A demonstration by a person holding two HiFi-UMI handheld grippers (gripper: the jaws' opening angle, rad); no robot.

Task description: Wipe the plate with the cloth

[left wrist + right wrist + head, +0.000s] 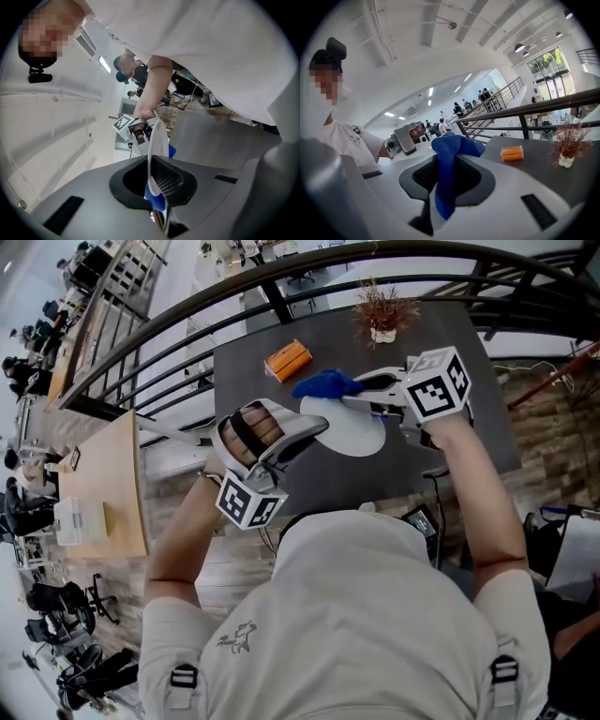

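The left gripper (314, 425) is shut on the rim of the white plate (361, 430), held over the dark table (246, 381). The right gripper (354, 393) pinches the blue cloth (324, 384) at the plate's far rim. An orange box (288, 360) and a plant (382, 315) stand on the table, beside a railing (187, 313).

**A:** so what's actually sitting on that dark grey rectangular tabletop surface (246, 381)?

**B:** not much tbh. There's a small orange rectangular box (288, 360) lying flat toward the far left part, a bit askew to the edges. Then a little bunch of dried reddish-brown twigs in a white pot (383, 317), standing upright near the far edge, off to the right of the box.

**A:** are they touching each other?

**B:** nope, well apart, just bare surface between them.
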